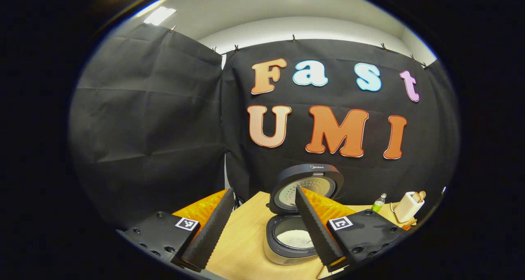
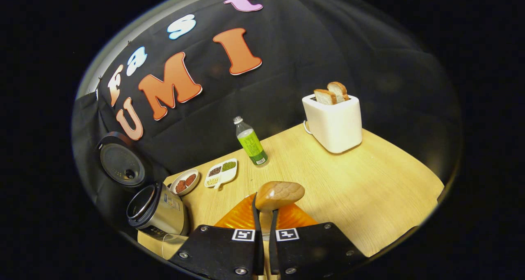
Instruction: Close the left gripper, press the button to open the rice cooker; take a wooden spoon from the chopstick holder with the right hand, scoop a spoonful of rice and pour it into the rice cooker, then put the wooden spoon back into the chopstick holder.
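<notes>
Spoon point(image 2: 279, 195) clamped in right tool point(image 2: 265, 214), bowl held above tabletop point(image 2: 369, 190), looks empty. Left tool point(image 1: 262, 226) open, holding nothing. Rice cooker point(image 1: 293, 235) lid up, rice visible in pot. Risk: handle is pinched on a narrow section, so the spoon may pivot or slip when returned to the holder.
</notes>
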### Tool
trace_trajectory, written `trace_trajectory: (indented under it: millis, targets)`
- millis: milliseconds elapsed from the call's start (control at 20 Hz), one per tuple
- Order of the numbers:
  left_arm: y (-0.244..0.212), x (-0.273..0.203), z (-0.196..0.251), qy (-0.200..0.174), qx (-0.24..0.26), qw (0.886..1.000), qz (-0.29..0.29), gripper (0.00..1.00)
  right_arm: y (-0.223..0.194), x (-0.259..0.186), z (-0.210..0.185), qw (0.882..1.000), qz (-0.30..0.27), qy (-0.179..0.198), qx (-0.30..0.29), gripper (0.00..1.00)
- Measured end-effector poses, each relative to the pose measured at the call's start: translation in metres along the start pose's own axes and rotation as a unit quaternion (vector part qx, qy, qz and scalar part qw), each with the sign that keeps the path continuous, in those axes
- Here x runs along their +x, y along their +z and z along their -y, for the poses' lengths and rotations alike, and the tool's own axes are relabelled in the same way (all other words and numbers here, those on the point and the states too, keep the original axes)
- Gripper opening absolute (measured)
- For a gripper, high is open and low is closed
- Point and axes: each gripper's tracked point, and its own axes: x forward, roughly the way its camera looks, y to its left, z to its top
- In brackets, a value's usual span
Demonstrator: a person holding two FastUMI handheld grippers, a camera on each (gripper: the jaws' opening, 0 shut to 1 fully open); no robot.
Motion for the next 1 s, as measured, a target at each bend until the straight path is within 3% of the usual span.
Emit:
trace_trajectory:
  millis: [250,550,1000]
  targets:
    - [-0.002,0.026,-0.024,-0.019,0.002,1.000,-0.003,0.98,0.038,-0.018,-0.025,0.997,0.040,-0.025,-0.057,0.02]
    - [-0.007,0.051,-0.051,-0.039,-0.006,0.999,-0.011,0.98,0.069,-0.049,-0.074,0.995,0.069,-0.021,-0.065,0.02]
    - [-0.011,0.087,-0.083,-0.065,-0.001,0.998,-0.013,0.98,0.026,-0.110,-0.112,0.992,0.052,-0.030,-0.108,0.02]
